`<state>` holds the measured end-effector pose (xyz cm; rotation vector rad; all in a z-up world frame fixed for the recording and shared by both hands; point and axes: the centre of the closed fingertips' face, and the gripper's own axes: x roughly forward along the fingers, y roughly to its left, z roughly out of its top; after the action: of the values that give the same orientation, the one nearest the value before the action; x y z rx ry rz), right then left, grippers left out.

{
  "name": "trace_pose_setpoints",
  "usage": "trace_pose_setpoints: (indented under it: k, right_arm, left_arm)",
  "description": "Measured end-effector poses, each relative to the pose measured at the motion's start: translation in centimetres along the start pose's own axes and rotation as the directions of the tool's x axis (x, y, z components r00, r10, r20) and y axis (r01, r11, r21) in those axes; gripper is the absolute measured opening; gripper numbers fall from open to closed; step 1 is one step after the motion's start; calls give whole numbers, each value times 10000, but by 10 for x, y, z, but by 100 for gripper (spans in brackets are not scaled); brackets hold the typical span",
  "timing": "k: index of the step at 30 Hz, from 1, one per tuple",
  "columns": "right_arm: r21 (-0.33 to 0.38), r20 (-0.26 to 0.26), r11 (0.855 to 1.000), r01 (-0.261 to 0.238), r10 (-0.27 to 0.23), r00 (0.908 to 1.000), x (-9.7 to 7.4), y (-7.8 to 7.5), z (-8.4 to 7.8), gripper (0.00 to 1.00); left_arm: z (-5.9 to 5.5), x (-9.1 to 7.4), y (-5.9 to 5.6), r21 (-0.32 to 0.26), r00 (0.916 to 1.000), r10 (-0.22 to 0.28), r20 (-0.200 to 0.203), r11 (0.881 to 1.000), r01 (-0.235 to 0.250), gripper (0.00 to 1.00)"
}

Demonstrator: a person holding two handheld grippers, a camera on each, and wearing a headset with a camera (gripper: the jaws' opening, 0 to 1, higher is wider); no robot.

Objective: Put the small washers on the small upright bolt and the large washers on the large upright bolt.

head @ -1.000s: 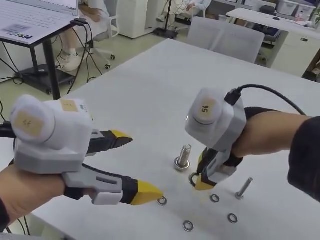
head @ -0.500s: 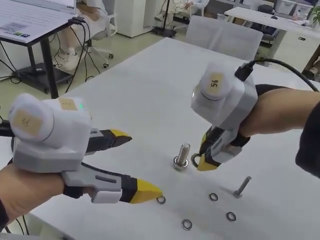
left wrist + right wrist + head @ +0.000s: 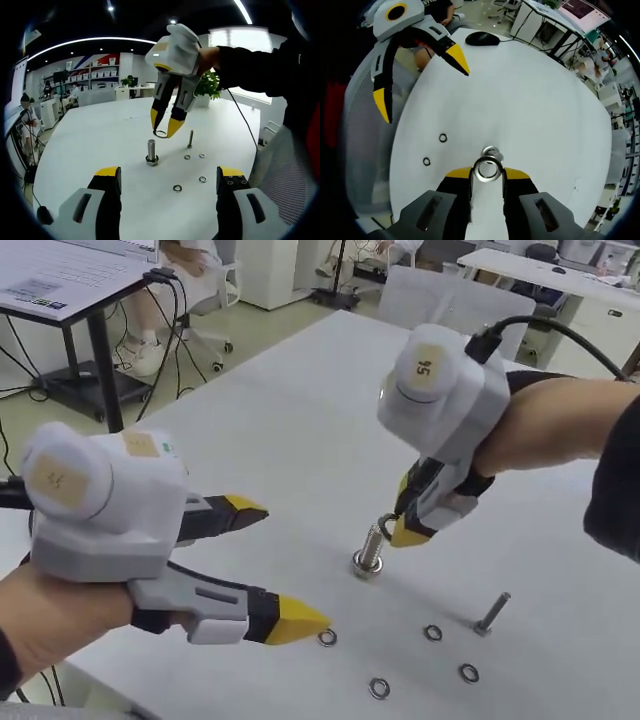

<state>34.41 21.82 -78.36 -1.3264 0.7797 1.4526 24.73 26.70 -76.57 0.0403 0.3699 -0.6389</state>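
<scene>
My right gripper (image 3: 404,531) is shut on a large steel washer (image 3: 386,528) and holds it just above the top of the large upright bolt (image 3: 369,549). In the right gripper view the washer (image 3: 476,169) sits between the yellow tips, with the bolt (image 3: 490,150) right behind it. The small bolt (image 3: 492,612) stands tilted to the right. Several washers lie loose on the table, among them one (image 3: 327,638) by my left gripper (image 3: 275,565), which hovers open and empty at the near left. In the left gripper view the right gripper (image 3: 165,128) hangs over the bolt (image 3: 151,151).
The white table (image 3: 290,430) stretches far and left of the bolts. A grey chair back (image 3: 440,300) stands at its far edge. A desk with cables (image 3: 90,310) stands off to the far left, with a seated person behind it.
My right gripper has risen from the table with the large washer and carried it up and left, to just over the large bolt. The left gripper has stayed put.
</scene>
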Motion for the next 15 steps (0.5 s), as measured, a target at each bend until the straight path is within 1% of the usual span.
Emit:
trace_pose_setpoints:
  k: [3, 5, 9, 15]
  right_arm:
    - [-57, -20, 10000, -2, 2, 10000, 4, -7, 2, 24]
    - [-73, -39, 10000, -46, 46, 10000, 6, -10, 3, 24]
    - [-127, -39, 9998, -178, 178, 9998, 11, -12, 5, 24]
    - [-207, -216, 9990, -392, 388, 9990, 21, -13, 1, 24]
  left_arm:
    - [0, 0, 1, -18, 10000, 16, -11, 10000, -16, 77]
    - [-1, 1, 1, -18, 10000, 26, -25, 10000, -26, 77]
    - [-2, 2, 4, -75, 10000, 67, -60, 9999, -68, 77]
    - [-4, 4, 5, -133, 9999, 82, -92, 9999, -83, 77]
